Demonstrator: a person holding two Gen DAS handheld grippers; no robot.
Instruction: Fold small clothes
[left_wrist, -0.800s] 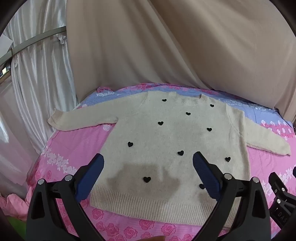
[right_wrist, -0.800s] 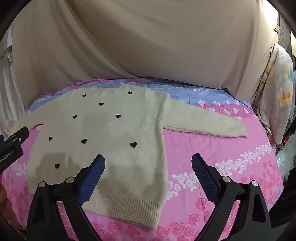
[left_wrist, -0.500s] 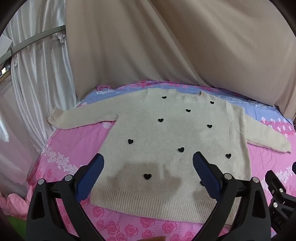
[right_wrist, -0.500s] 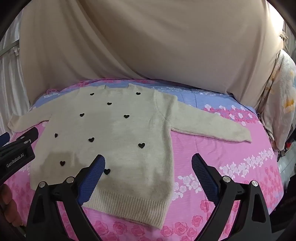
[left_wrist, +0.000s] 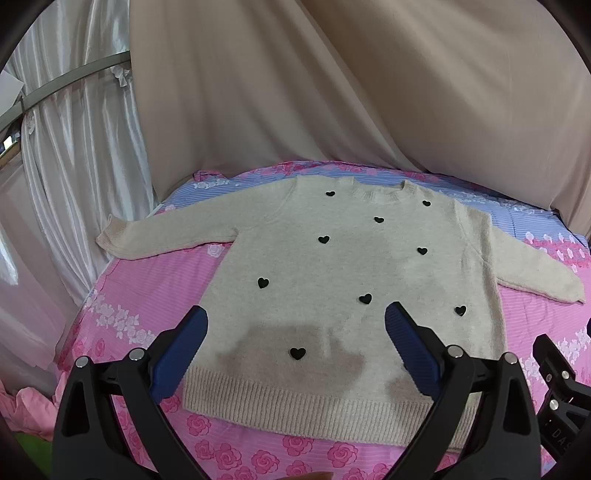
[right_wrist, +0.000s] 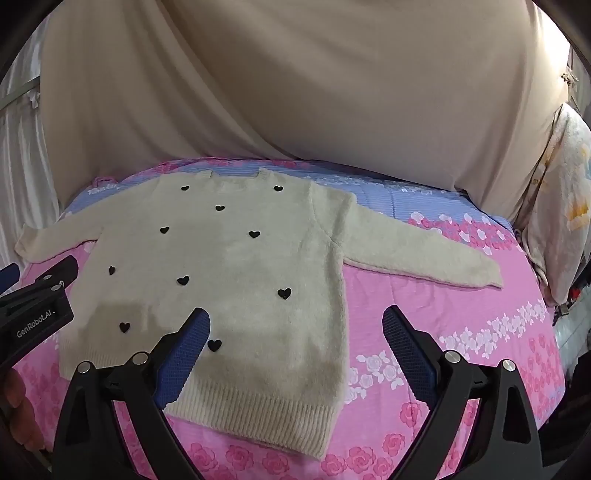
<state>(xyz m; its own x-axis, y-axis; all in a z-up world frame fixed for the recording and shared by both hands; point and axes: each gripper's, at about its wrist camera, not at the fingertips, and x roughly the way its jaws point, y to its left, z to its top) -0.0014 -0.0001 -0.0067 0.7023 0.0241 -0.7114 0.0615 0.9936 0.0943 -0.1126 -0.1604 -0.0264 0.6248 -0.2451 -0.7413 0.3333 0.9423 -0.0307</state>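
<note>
A cream knitted sweater with small black hearts lies flat on the pink bed sheet, sleeves spread to both sides, ribbed hem nearest me. My left gripper hovers open above the lower middle of the sweater, nothing between its blue pads. In the right wrist view the same sweater fills the left half. My right gripper stands open over the sweater's lower right corner, empty. The left gripper's black body shows at the left edge there.
A beige curtain hangs behind the bed, with white drapes at the left. A pale patterned cushion leans at the bed's right side. The sheet turns blue-striped near the back.
Both grippers have drawn slightly back and to the right, so the sweater sits a little further left and its hem shows more fully. Jaws stay wide open.
</note>
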